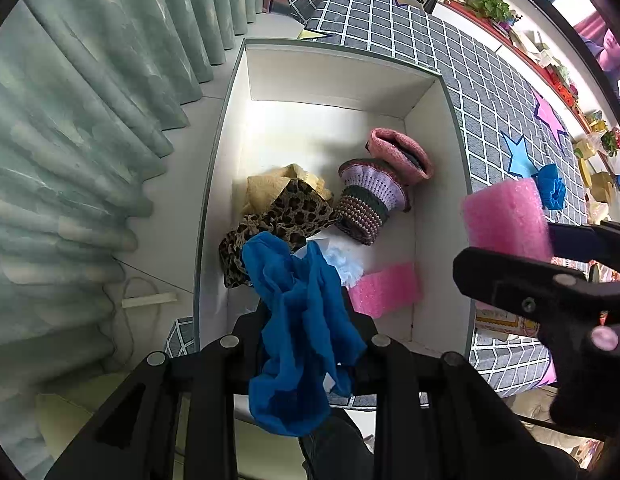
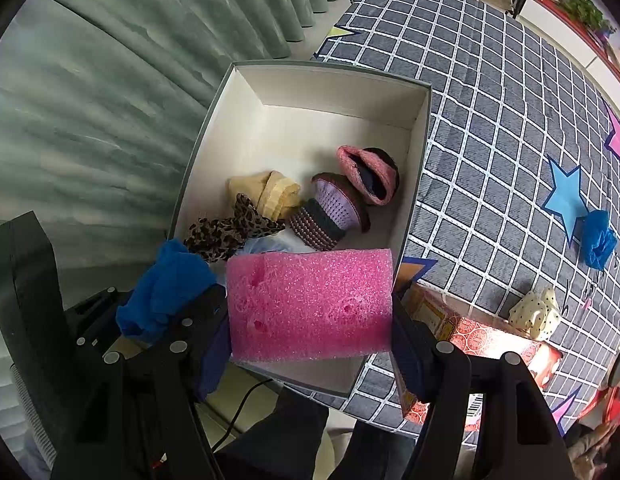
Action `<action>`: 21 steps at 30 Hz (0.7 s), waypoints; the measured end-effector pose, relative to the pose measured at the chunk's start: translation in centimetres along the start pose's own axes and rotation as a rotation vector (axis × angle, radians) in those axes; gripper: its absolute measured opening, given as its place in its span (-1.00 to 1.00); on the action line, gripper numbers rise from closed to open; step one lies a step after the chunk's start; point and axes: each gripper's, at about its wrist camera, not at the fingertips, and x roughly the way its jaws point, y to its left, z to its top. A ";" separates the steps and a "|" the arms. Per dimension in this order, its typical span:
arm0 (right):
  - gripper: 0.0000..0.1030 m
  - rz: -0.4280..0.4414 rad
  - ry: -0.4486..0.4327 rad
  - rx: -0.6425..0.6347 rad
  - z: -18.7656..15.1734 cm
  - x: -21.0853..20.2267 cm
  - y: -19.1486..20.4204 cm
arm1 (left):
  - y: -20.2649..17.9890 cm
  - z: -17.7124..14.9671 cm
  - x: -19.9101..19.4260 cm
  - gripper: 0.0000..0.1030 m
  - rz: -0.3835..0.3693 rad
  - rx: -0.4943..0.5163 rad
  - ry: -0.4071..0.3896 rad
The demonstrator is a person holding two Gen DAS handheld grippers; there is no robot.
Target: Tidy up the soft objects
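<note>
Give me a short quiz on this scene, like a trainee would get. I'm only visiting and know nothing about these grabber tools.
1. Which gripper holds the blue cloth: left or right?
2. True or false: the white box holds nothing.
3. What is clamped in the right gripper?

Key
1. The left gripper, shut on it above the box.
2. False: two knitted hats, a leopard-print cloth, a yellow cloth and a second pink foam piece lie inside.
3. A pink foam block.

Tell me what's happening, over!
Left gripper shut on blue cloth. Right gripper shut on pink foam. Both over box. Nothing blocking.
</note>
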 end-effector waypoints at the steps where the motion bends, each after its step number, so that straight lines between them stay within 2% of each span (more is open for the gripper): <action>1: 0.38 0.000 0.001 0.000 0.0 0.0 0.0 | 0.0 0.1 0.1 -0.41 0.000 0.000 0.001; 11: 0.38 -0.019 -0.015 -0.003 1.6 0.1 -0.4 | -0.1 2.4 -0.4 -0.41 0.009 0.010 -0.030; 21: 0.38 -0.053 -0.038 0.028 6.3 0.5 -1.4 | -0.2 6.7 0.6 -0.41 0.027 -0.008 -0.046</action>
